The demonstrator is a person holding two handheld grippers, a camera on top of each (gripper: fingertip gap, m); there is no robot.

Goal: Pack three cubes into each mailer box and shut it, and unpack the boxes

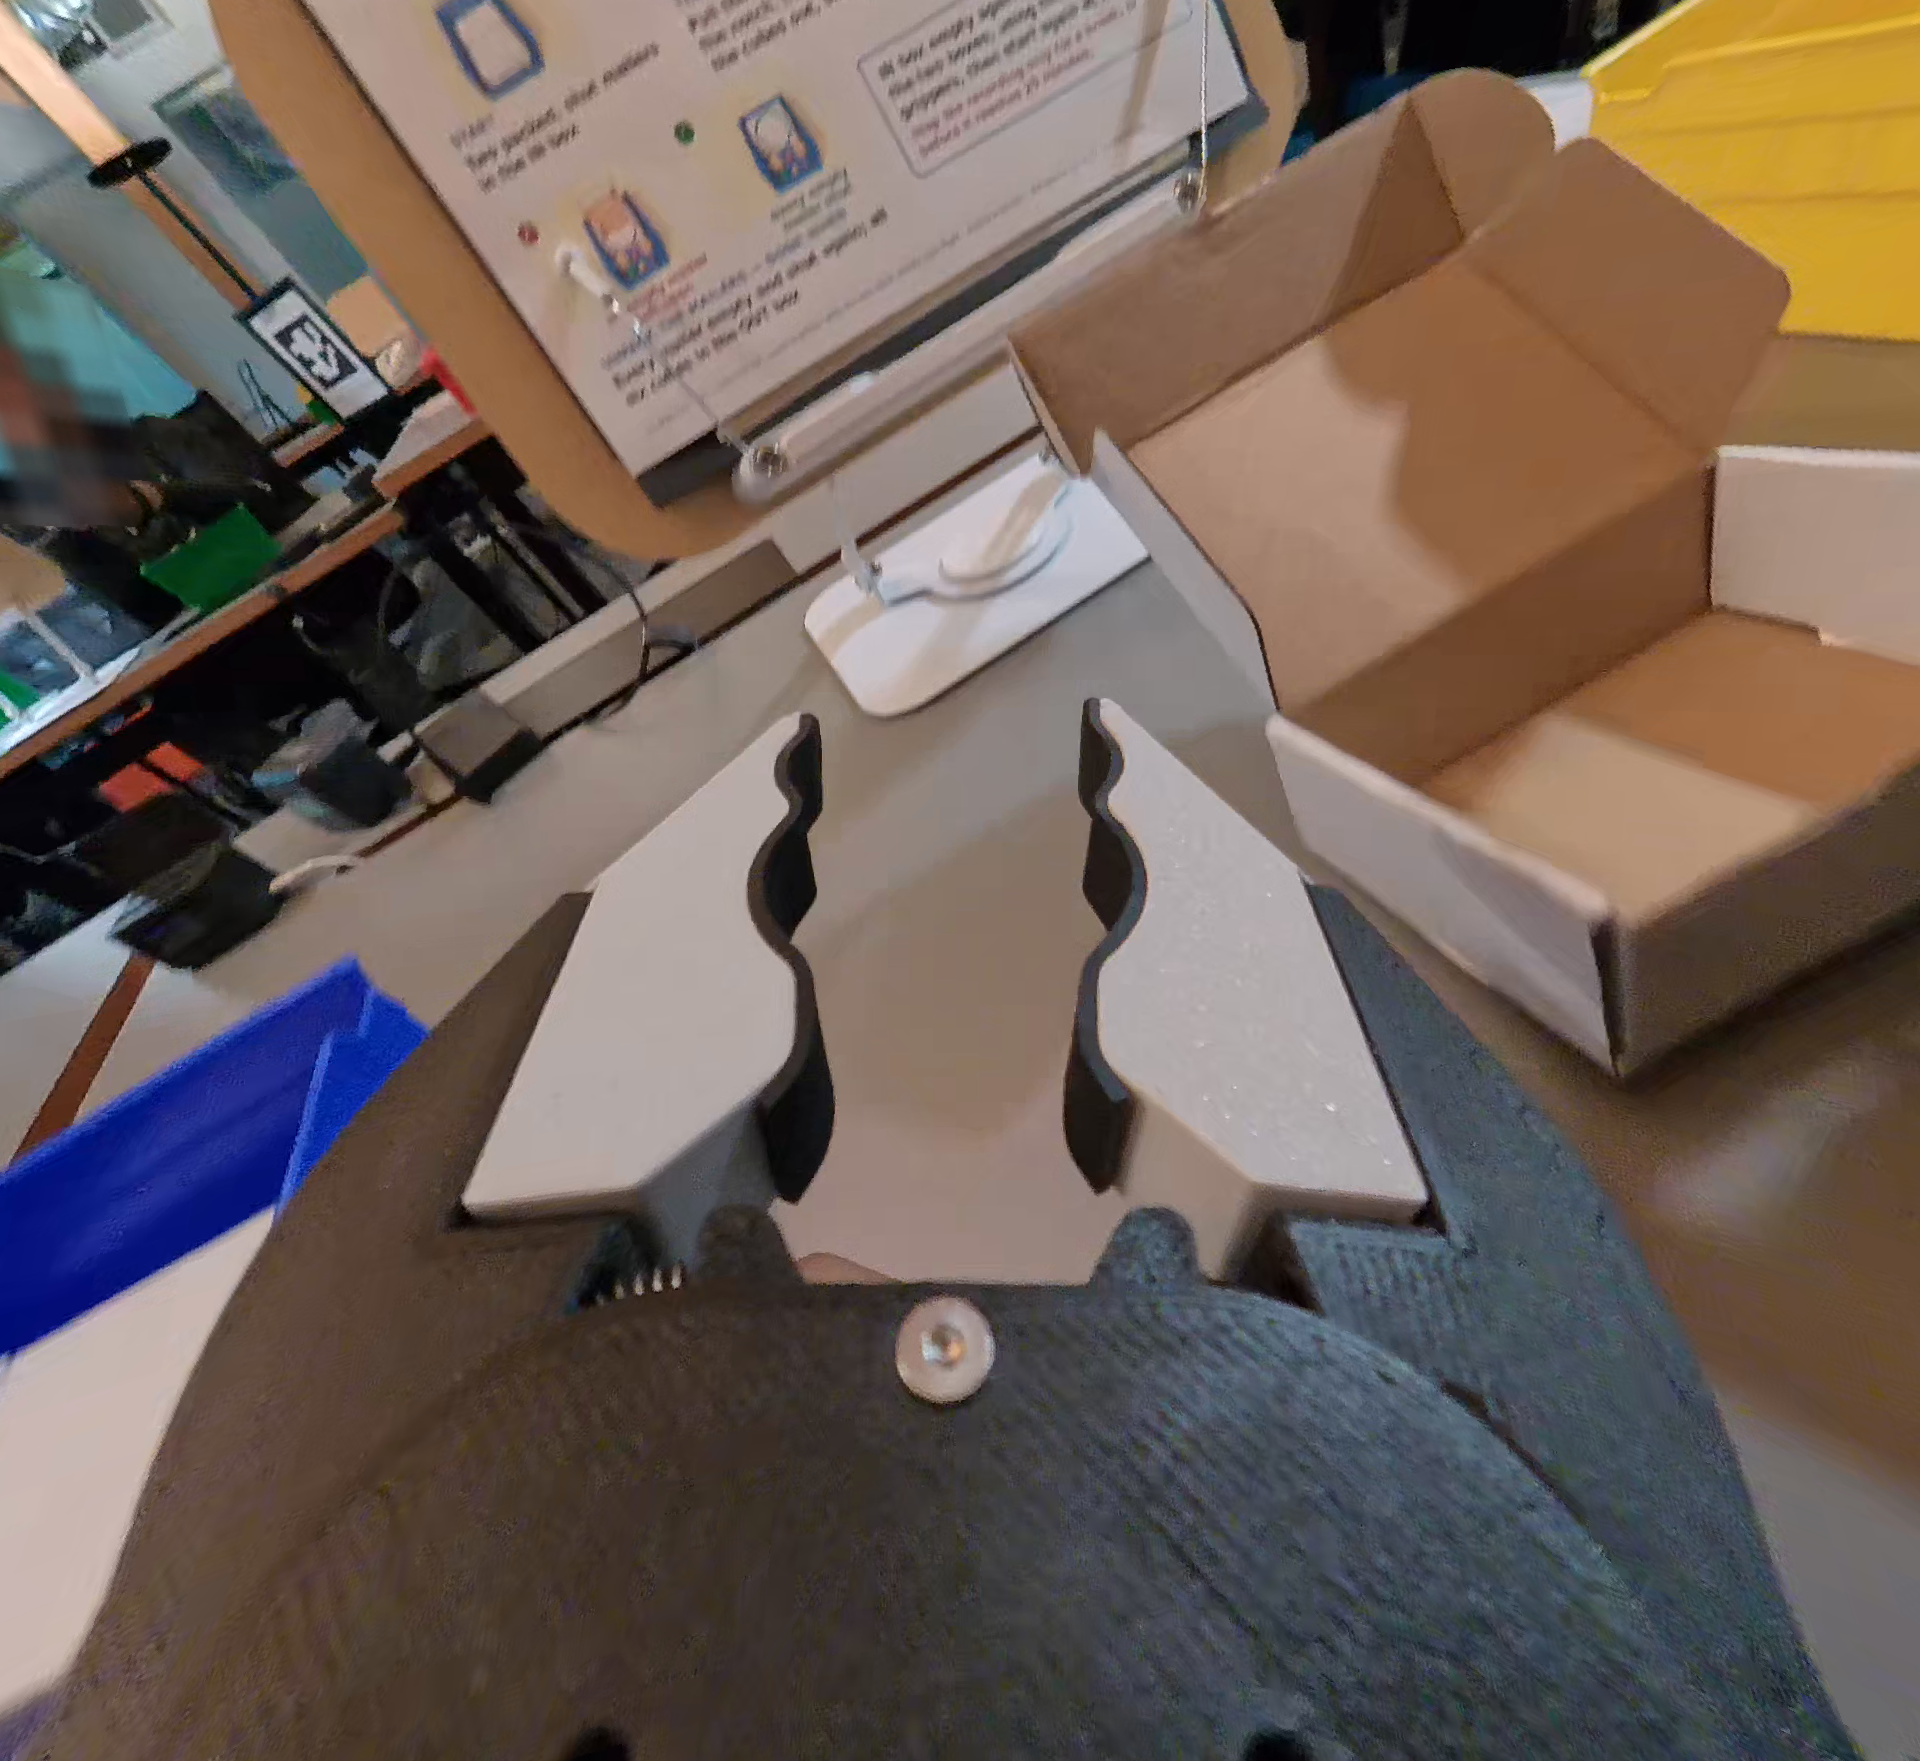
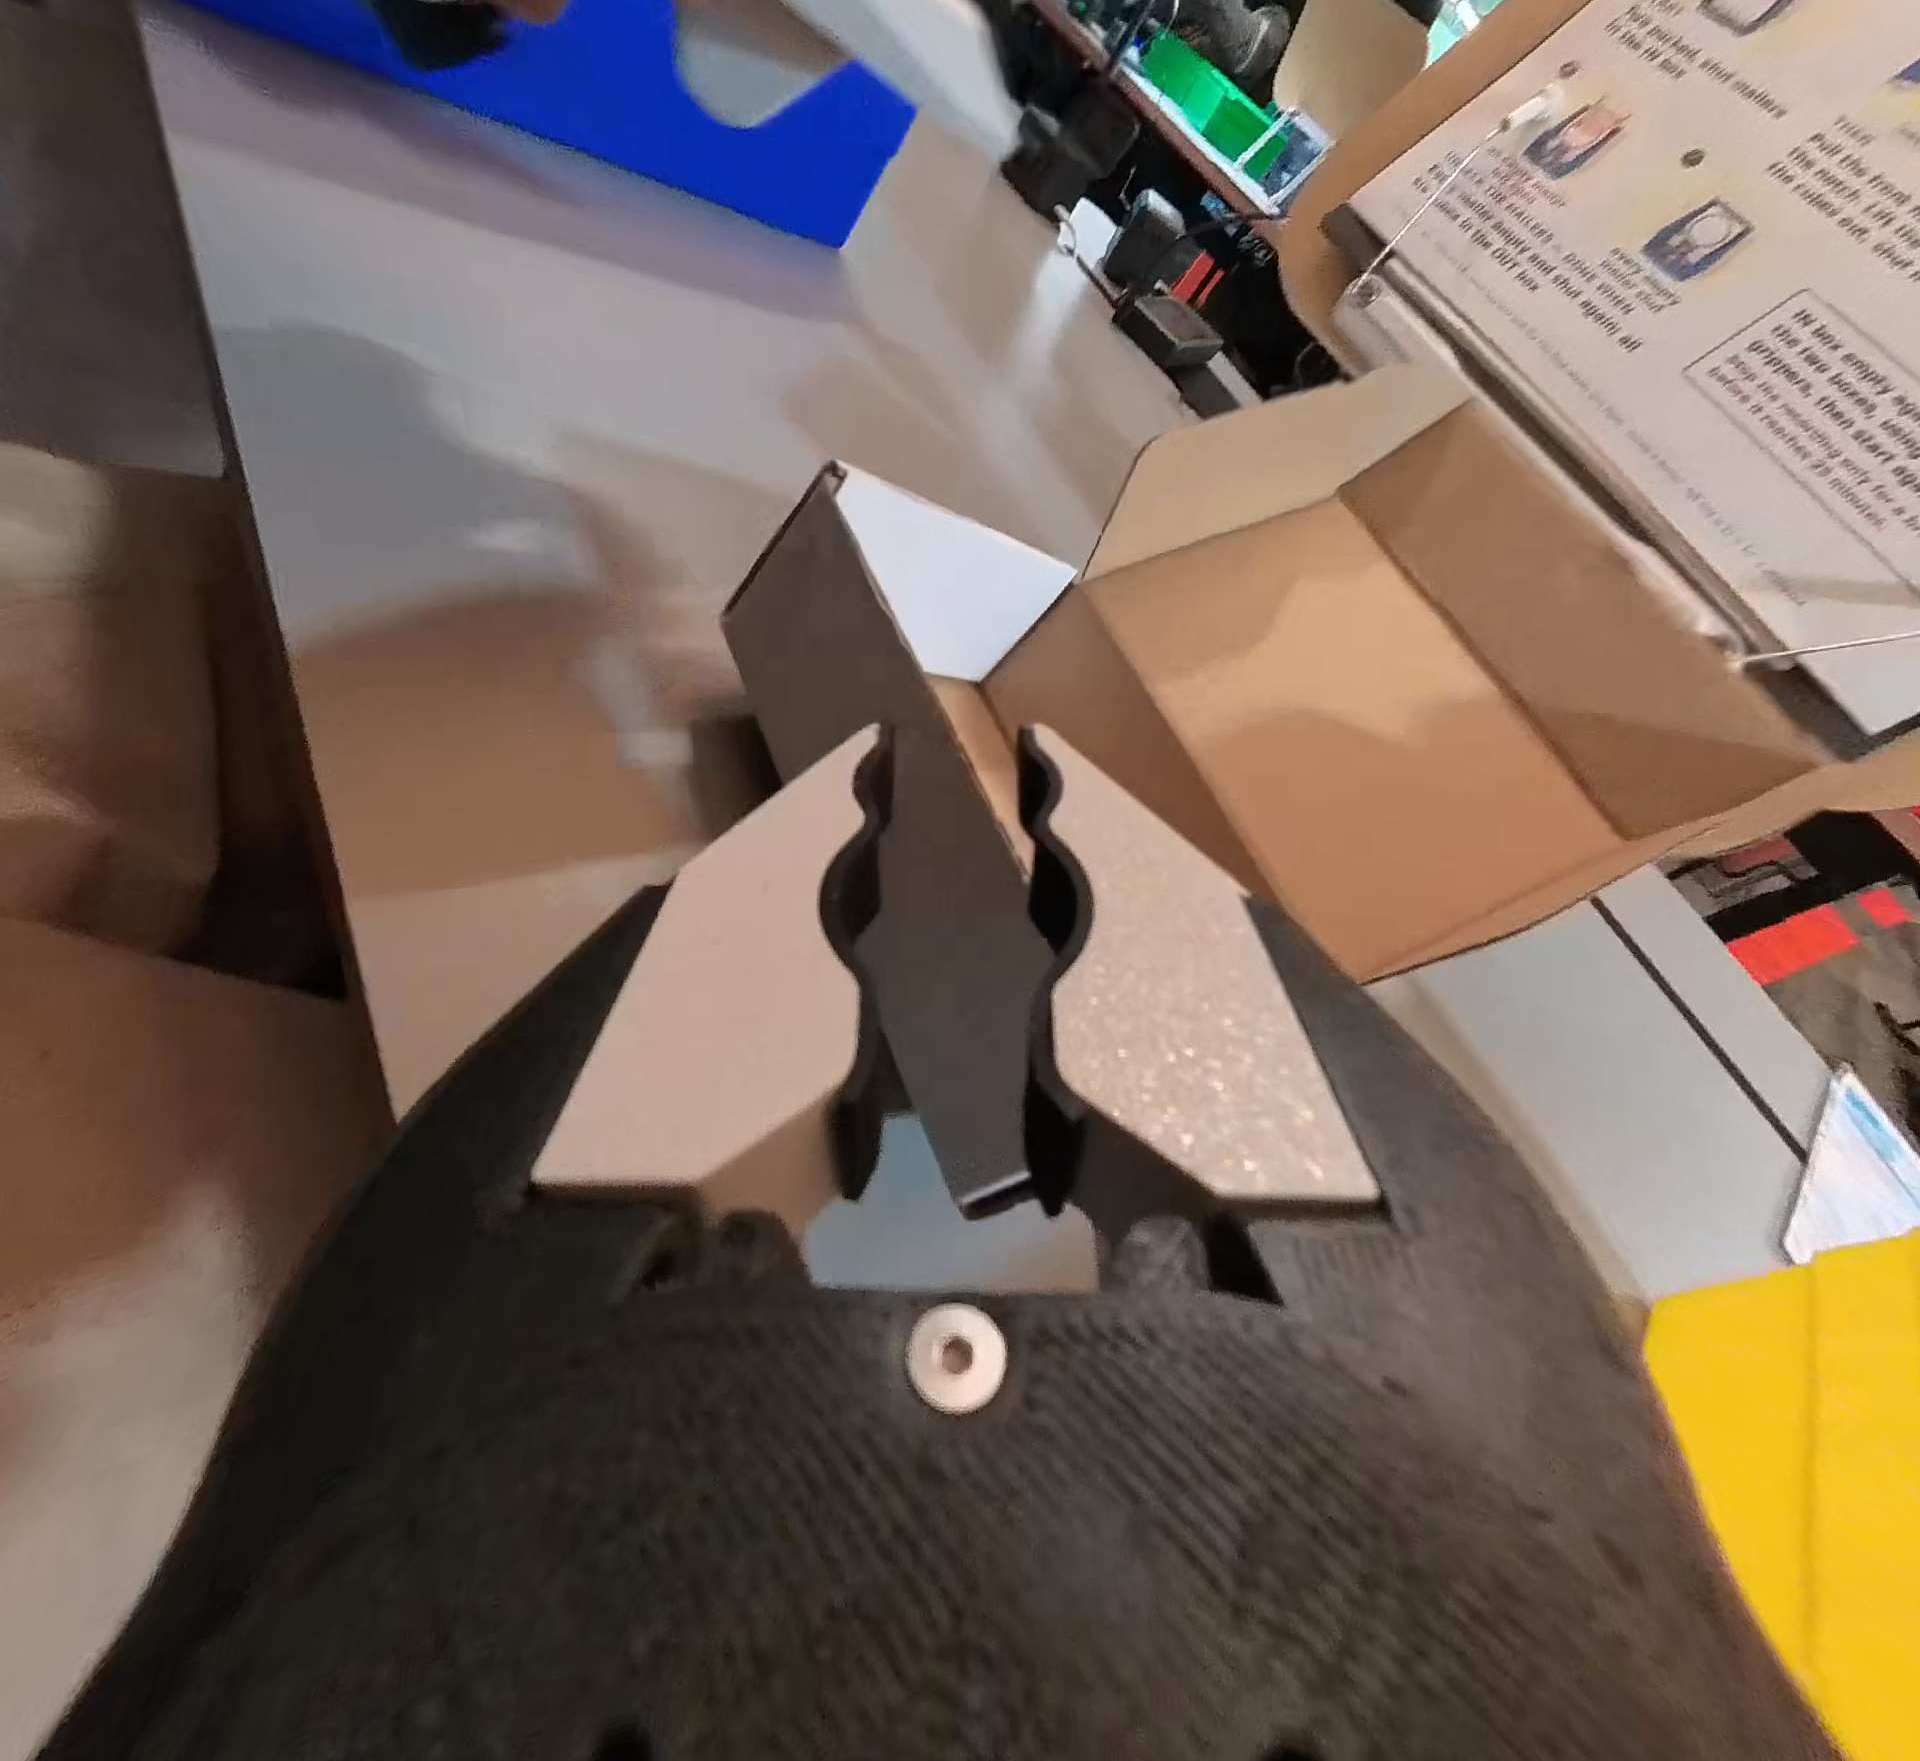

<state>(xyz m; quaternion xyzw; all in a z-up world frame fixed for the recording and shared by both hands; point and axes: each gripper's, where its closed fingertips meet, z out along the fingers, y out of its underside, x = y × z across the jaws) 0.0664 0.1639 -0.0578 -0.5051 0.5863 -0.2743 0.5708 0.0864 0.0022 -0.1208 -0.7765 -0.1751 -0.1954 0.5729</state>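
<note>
open mailer box (image 1: 1558, 672), nothing inside

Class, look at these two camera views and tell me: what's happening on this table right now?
A person is working with two hand-held tongs. The right tongs are shut on the side wall of an open mailer box, which looks empty, lid flap standing up. The left tongs are open and hold nothing, hovering over the grey table beside the box. A blue bin sits to the left, a yellow bin to the right, and an instruction board stands behind. No cubes are visible.
</note>
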